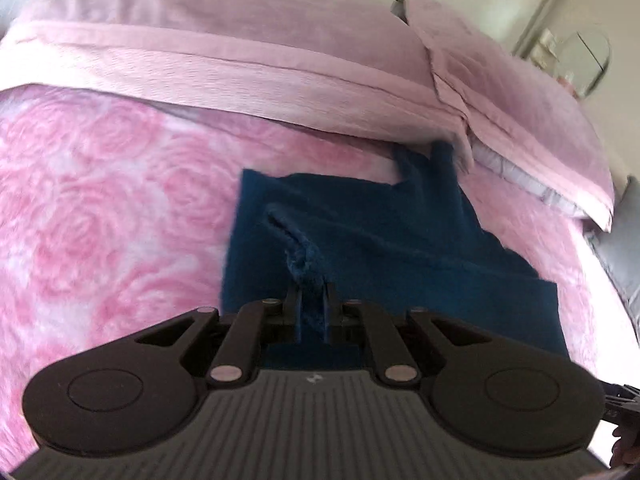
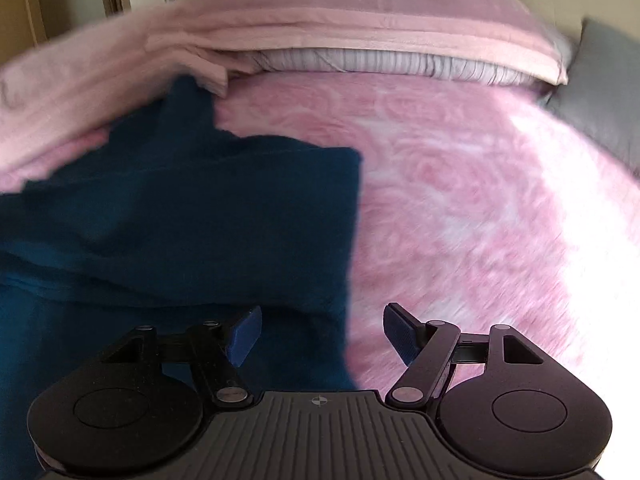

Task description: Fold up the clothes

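Left hand-held gripper (image 1: 313, 296): jaws drawn close together, pinching a raised ridge of the dark blue garment (image 1: 384, 248); the pinched fabric runs up and away from the fingers as a rolled, fuzzy edge

Right hand-held gripper (image 2: 320, 334): jaws spread wide with nothing between them; its blue fingertips (image 2: 244, 336) sit just over the garment's near right edge, one over the cloth and the other over the bed cover

Step in hand: by my reading, a fold is under way, with the left side lifting or carrying a gathered edge while the right is free; the pictures do not settle whether the right is coming in to take a hold or has just let go

Next move calls for: keeping the pinched edge taut enough that the layer travels flat, and laying it square to the straight side edge so the layers line up; the free gripper would serve best by steadying or smoothing the cloth near the right edge

Garment look: deep teal-blue, thick and fleecy, soft and limp; partly flat, with one clean straight side and creased overlapping layers toward the far end, where a narrow strip reaches up to the bedding

Garment place: on the pink rose-patterned bed cover (image 1: 100, 208), its far end touching the turned-back pale pink sheet (image 1: 248, 64)

Surroundings: grey cushion (image 2: 608, 92) at the far right of the bed, well apart from the garment
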